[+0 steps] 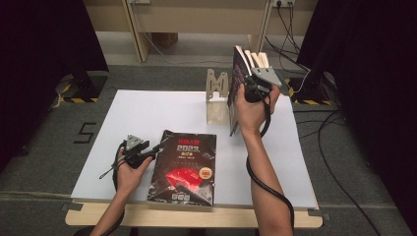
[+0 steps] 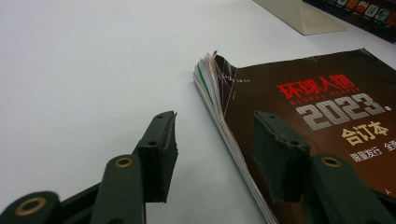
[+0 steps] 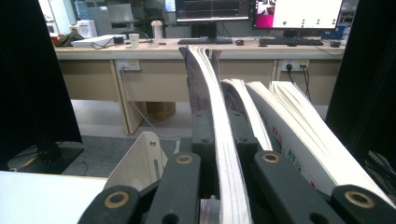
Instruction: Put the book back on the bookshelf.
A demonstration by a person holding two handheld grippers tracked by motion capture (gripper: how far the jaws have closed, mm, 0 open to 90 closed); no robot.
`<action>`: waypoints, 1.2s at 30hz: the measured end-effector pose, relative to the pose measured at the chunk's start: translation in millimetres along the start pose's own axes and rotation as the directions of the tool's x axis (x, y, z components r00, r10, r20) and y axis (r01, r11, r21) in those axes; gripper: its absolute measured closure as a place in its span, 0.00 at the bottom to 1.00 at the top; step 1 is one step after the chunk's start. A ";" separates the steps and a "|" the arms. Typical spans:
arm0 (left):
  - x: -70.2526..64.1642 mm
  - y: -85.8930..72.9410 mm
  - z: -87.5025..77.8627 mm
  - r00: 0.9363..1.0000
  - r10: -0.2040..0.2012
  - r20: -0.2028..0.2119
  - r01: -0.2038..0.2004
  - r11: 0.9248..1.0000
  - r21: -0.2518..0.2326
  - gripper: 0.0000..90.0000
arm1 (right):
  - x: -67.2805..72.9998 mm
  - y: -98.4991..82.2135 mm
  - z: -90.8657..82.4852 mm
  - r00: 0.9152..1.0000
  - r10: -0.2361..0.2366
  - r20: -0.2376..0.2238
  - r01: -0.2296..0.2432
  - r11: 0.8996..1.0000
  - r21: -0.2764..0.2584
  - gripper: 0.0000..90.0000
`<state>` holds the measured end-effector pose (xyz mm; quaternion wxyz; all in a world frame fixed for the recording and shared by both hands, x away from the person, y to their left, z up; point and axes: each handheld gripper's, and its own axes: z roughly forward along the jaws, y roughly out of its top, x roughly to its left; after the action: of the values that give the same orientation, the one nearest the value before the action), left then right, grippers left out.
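Right tool (image 1: 254,83) squeezes upright book (image 1: 237,93) beside stand (image 1: 217,98); left tool (image 1: 150,150) wide apart, straddles flat magazine (image 1: 184,167) edge, gripping nothing

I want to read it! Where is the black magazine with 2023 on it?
In the high view the black magazine lies flat near the table's front edge, just right of the left hand-held gripper.

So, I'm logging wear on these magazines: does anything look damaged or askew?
Yes. The flat magazine has a curled, dog-eared top corner, its pages fanning apart beside the open left gripper. Nothing else looks odd.
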<state>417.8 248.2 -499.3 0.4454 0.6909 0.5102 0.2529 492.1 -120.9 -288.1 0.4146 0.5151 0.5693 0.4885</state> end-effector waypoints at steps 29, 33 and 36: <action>0.3 0.0 -0.1 1.000 0.004 0.001 -0.004 1.000 0.003 0.55 | 1.8 4.0 16.0 1.000 0.003 0.011 -0.003 1.000 -0.002 0.94; 0.4 -0.1 -0.2 1.000 0.003 0.001 -0.003 1.000 0.001 0.55 | 1.4 3.1 19.9 1.000 -0.006 0.017 0.006 1.000 -0.002 0.94; 0.3 -0.1 -0.2 1.000 0.003 0.001 -0.003 1.000 0.001 0.55 | 1.6 2.6 22.3 1.000 -0.001 0.021 0.001 1.000 0.004 0.94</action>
<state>417.7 248.5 -499.3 0.4450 0.6922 0.5088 0.2529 514.0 -116.6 -289.5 0.4199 0.5208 0.5661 0.4817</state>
